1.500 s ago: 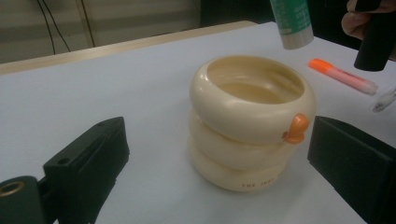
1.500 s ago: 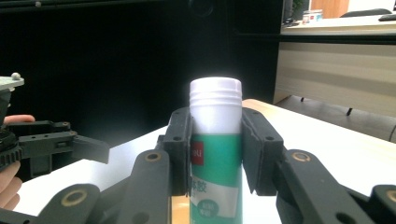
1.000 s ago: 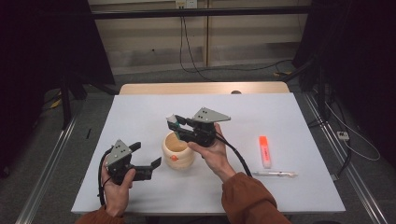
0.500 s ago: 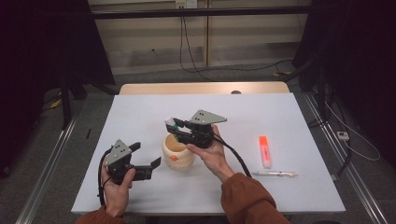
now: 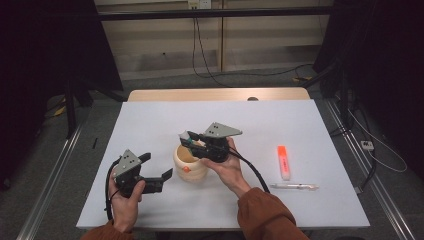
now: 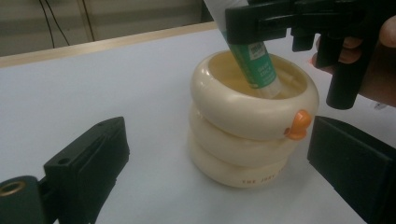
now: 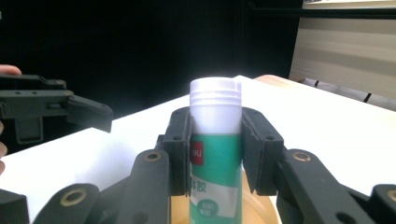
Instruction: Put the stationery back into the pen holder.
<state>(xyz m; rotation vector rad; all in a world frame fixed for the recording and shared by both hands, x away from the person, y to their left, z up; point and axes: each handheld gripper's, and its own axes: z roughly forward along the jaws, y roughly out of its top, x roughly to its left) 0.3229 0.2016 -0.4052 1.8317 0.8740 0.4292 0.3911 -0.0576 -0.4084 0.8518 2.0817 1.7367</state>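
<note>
The left gripper, nearest the person, hung with its jaws apart and nothing in them, and it had not moved. Just past it stood the cream ring-shaped pot with a small orange beak. The right gripper squeezed the green and white glue stick tight. In the last moment it had slid a little closer and lower, so the stick's bottom end was now inside the pot. I think letting go came next. The pot hid where the stick's tip sat. Further right lay an orange highlighter pen.
</note>
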